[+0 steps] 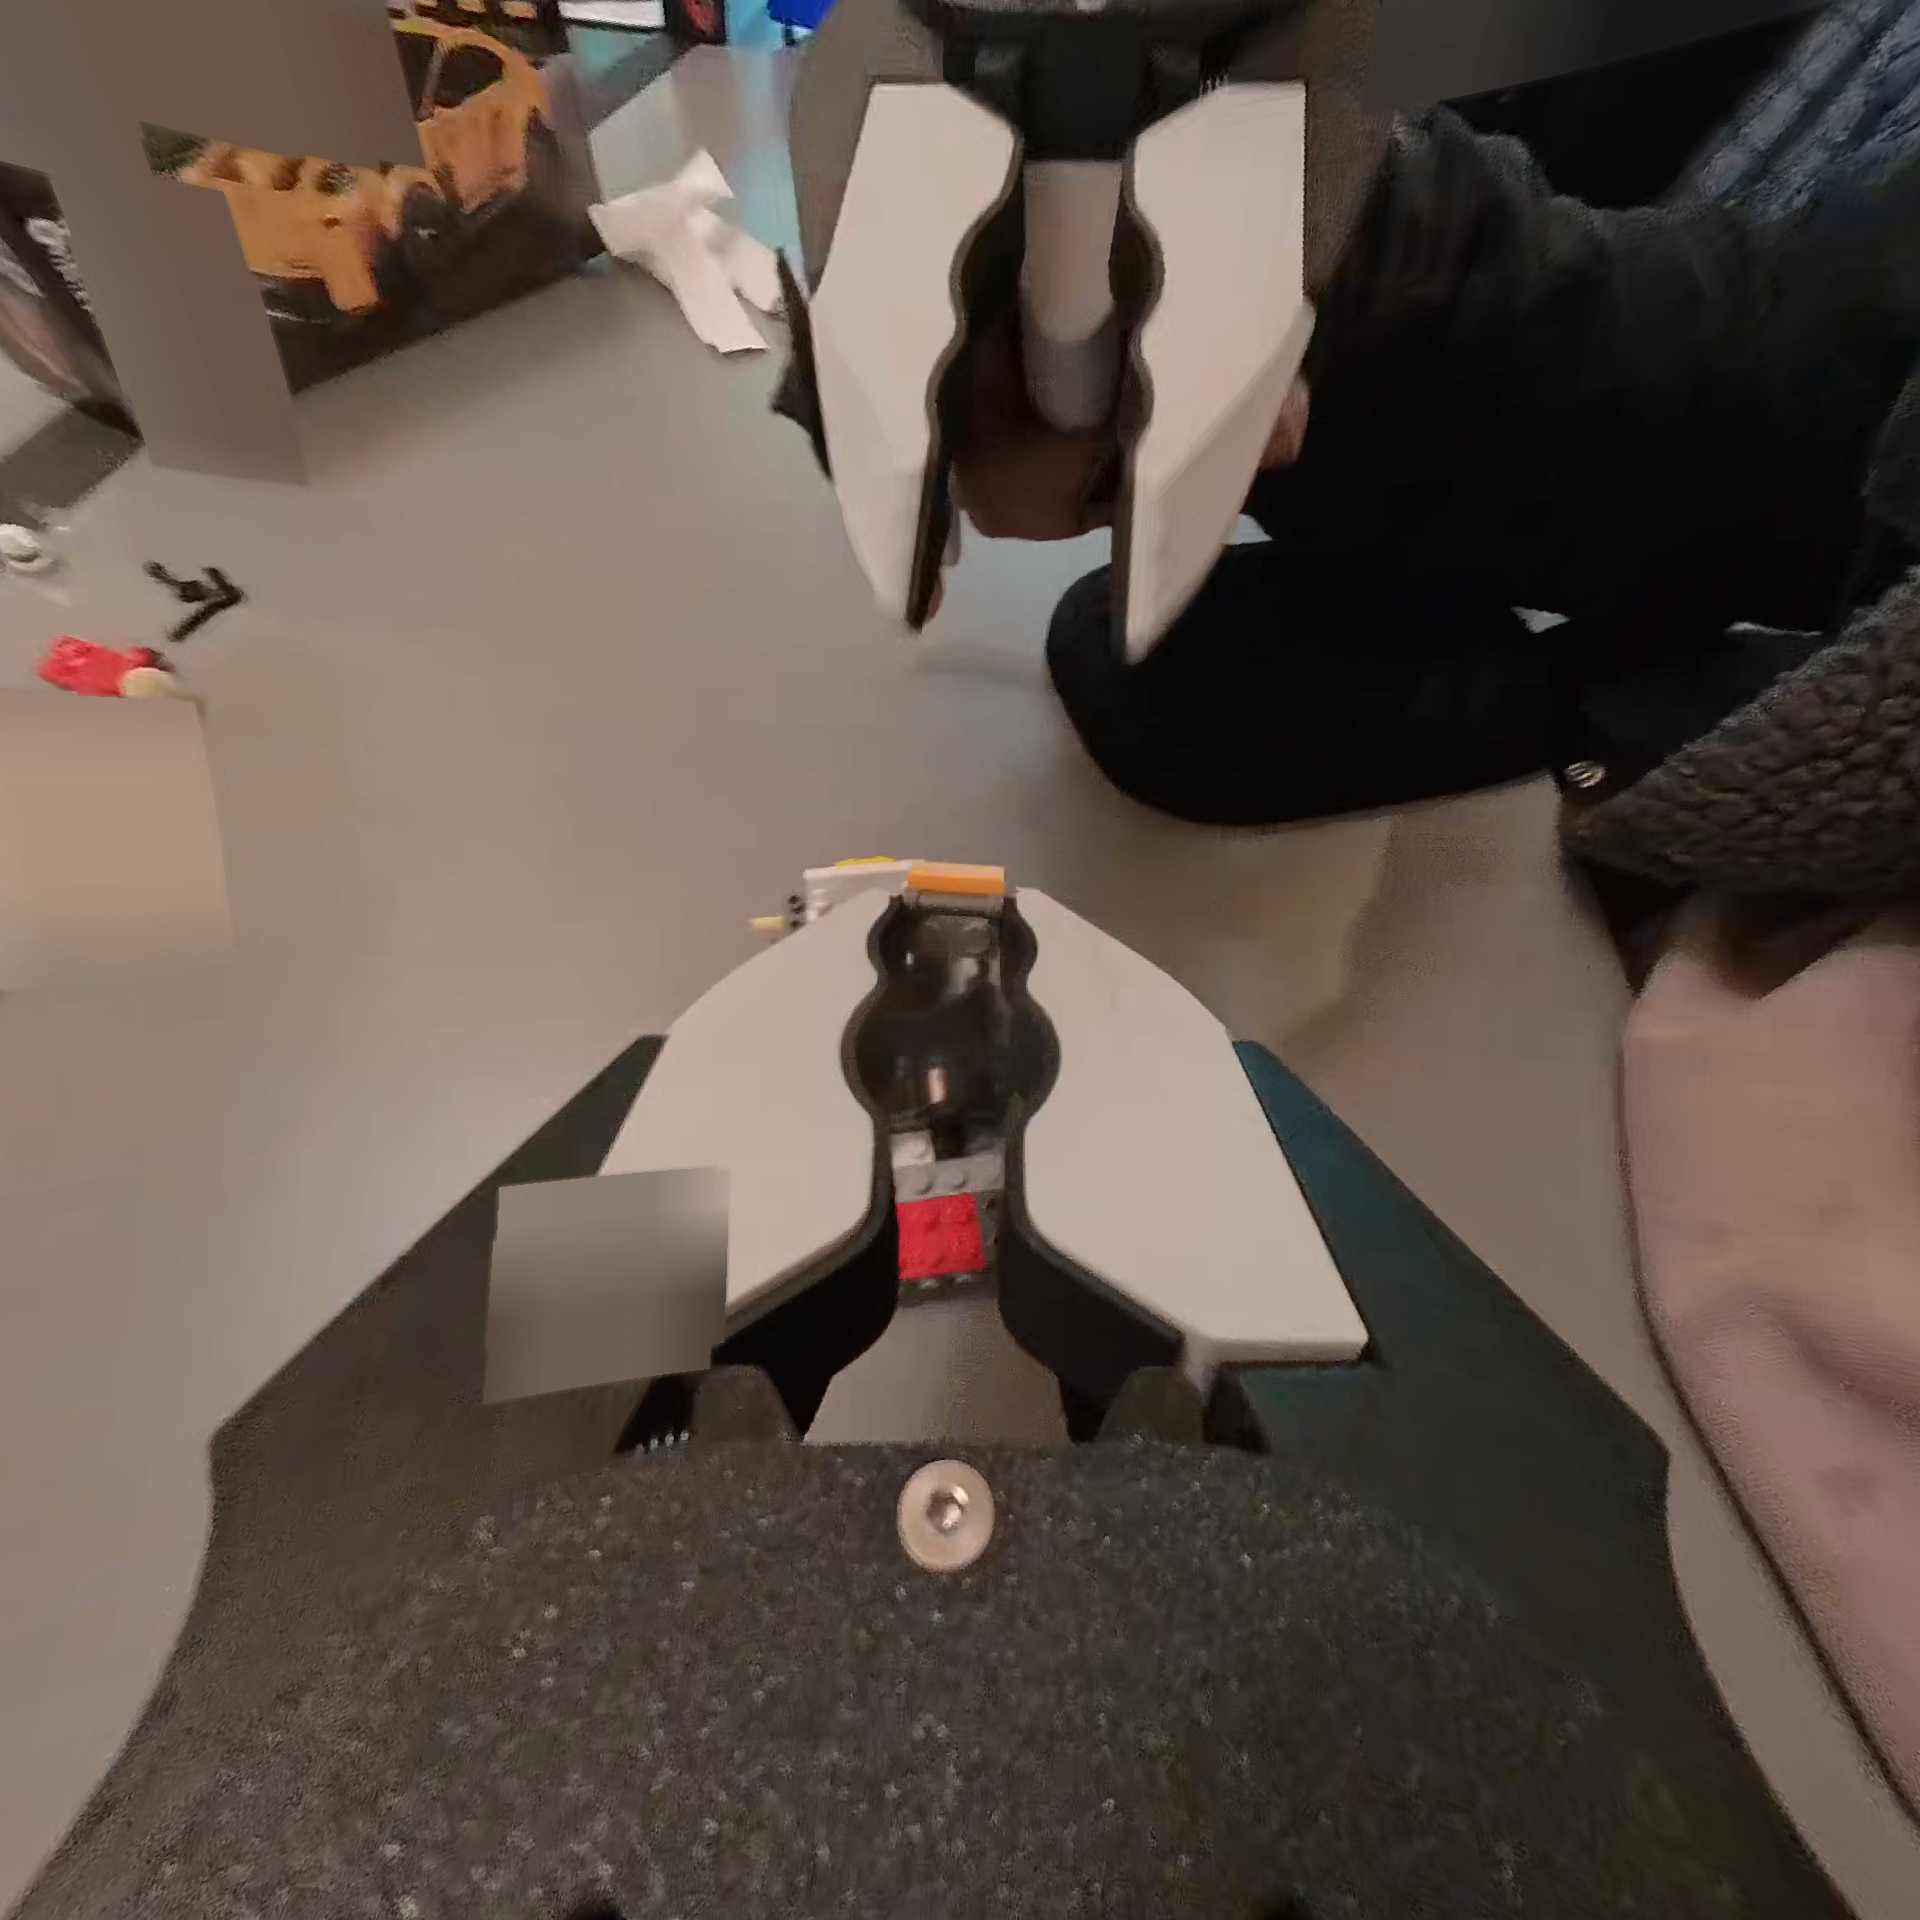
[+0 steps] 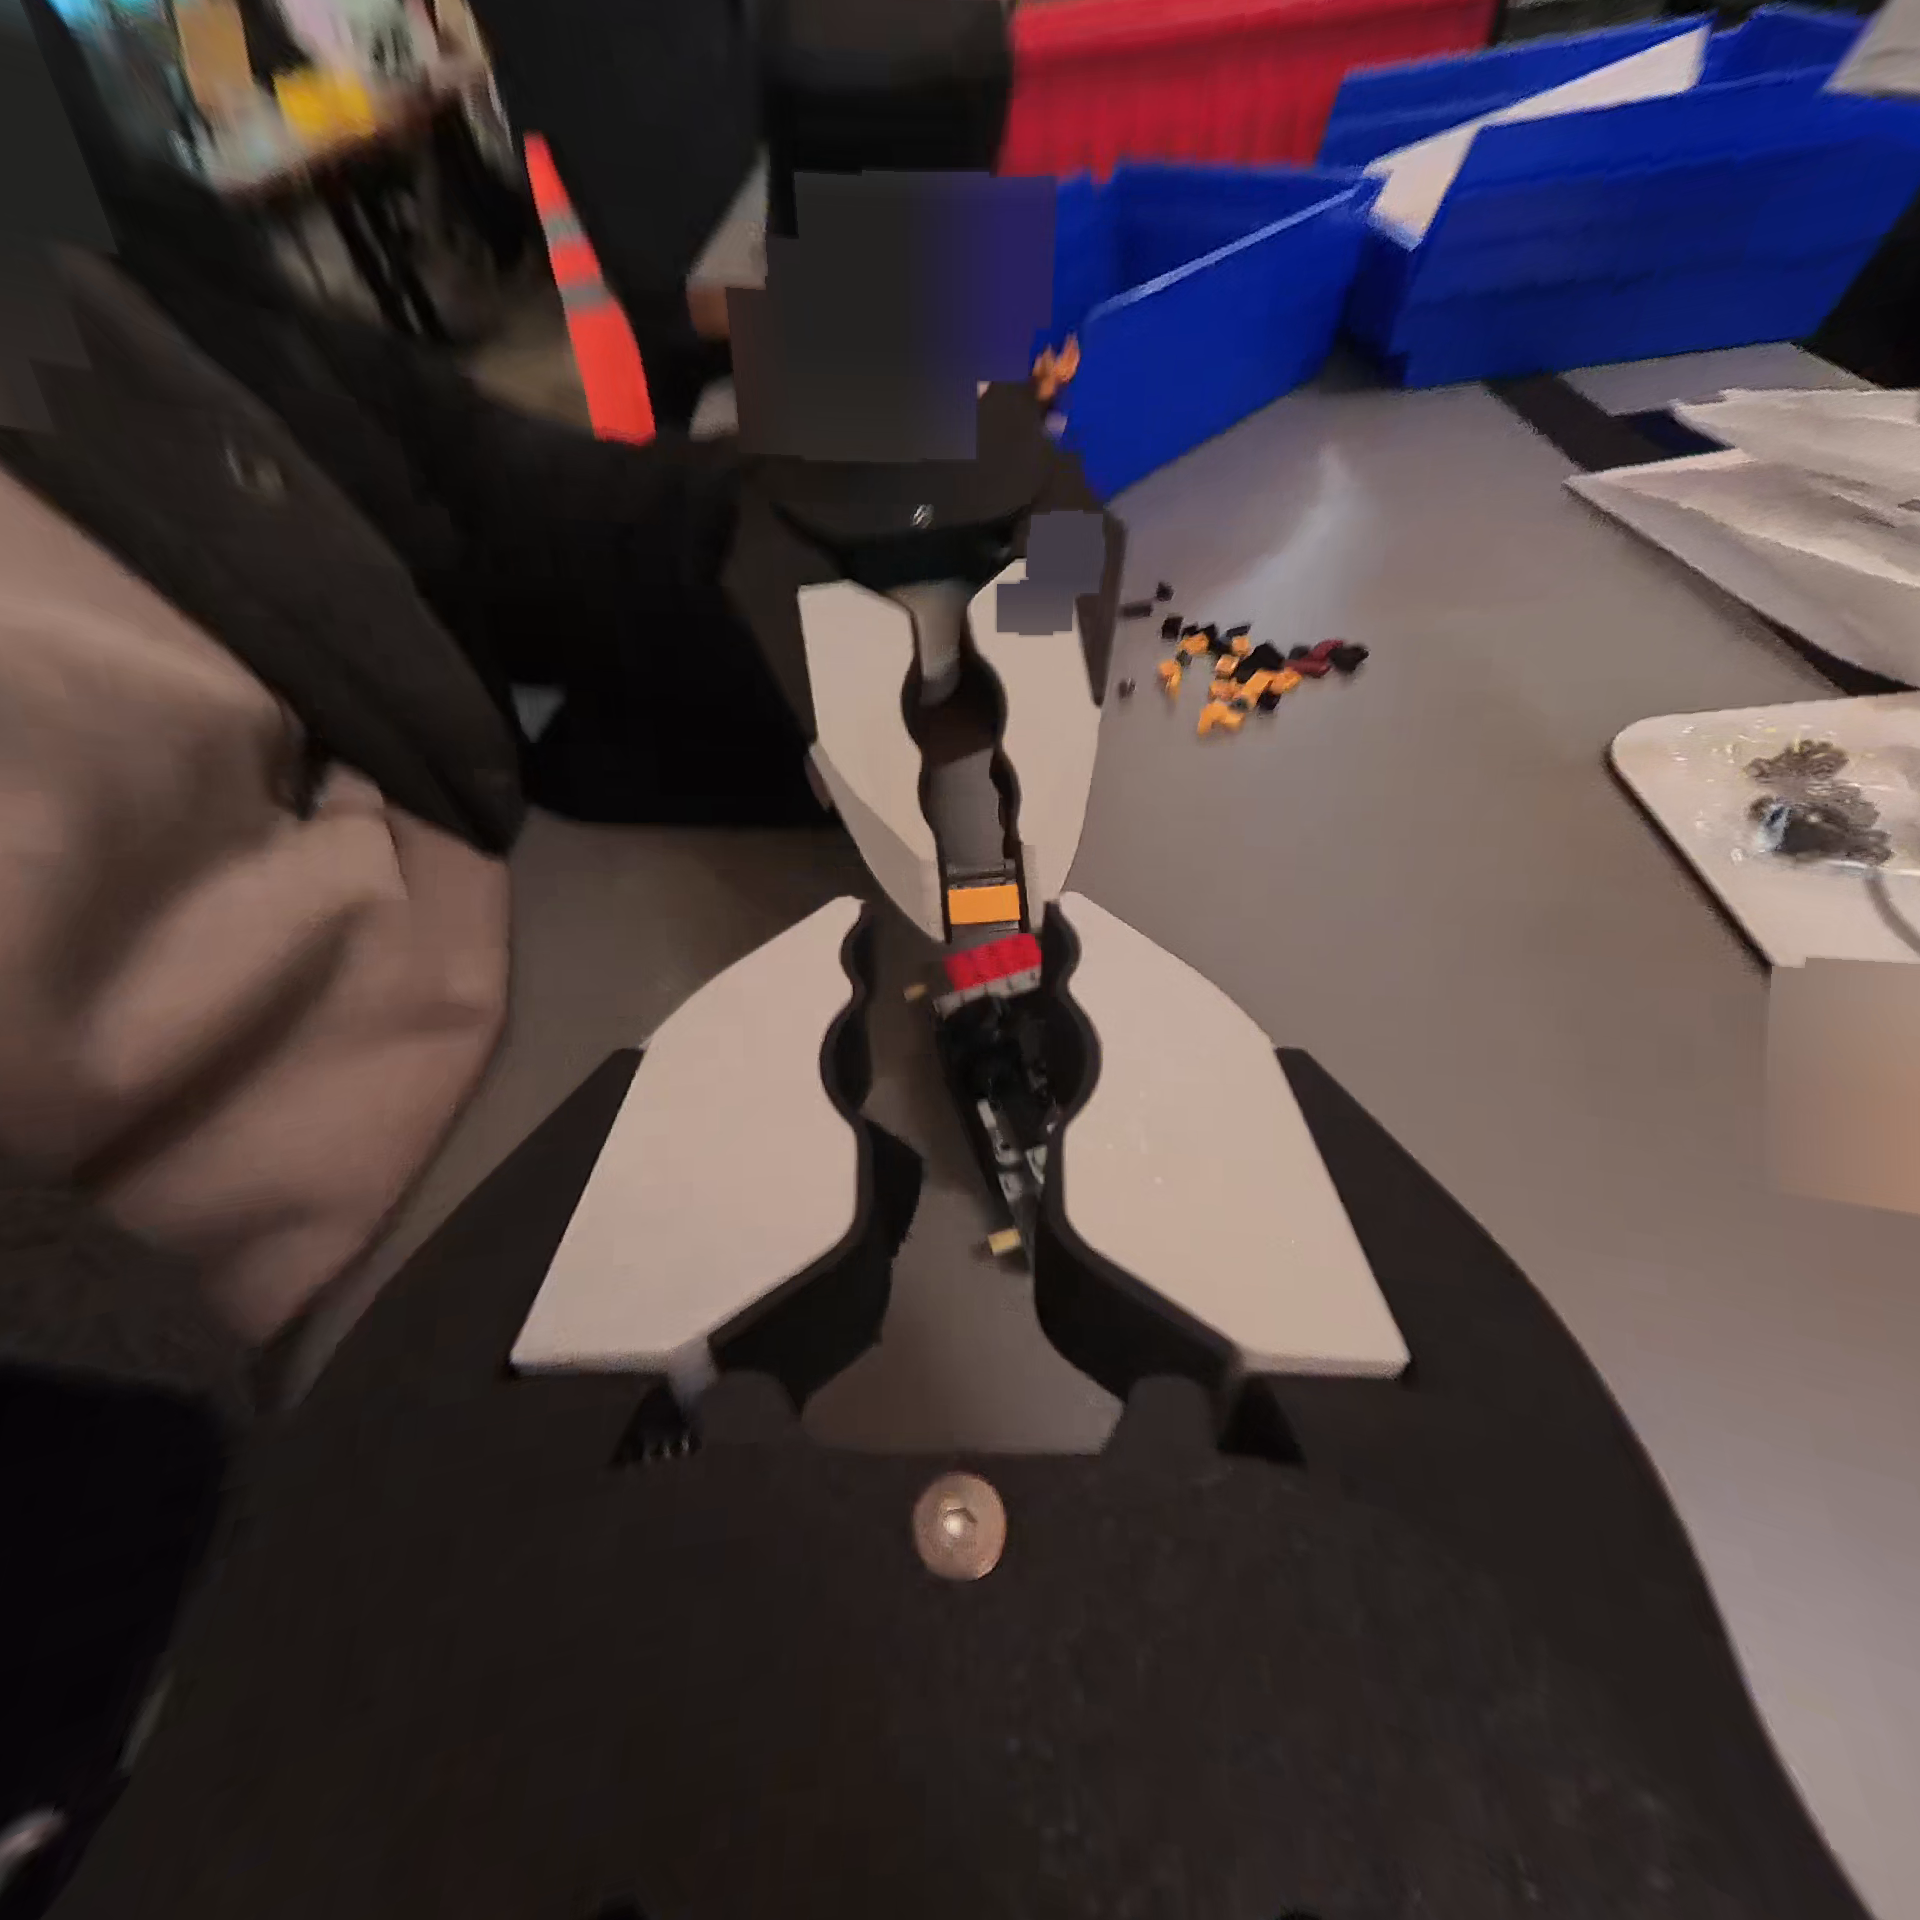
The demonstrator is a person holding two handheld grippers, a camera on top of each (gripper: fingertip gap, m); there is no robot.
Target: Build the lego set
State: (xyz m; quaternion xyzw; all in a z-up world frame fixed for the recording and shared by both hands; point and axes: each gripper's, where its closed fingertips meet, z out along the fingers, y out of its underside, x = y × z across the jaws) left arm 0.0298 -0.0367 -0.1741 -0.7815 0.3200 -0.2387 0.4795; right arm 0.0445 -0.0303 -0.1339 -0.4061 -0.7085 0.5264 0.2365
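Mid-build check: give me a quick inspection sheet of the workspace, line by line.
Surface: grey table, mostly bare.
Job's things: lego assembly, black with red and orange parts, clamped in left gripper; loose orange and black pieces further out.
Clutter: white paper scrap, set box, red piece, white tray with bagged dark parts, papers.
Grippers: left shut on the assembly; right gripper open, empty, above.
Cables: nothing seen.
Surroundings: blue bins, orange cone, person's dark sleeve.

We see our grippers facing across the table, bricks before bins, tray right.
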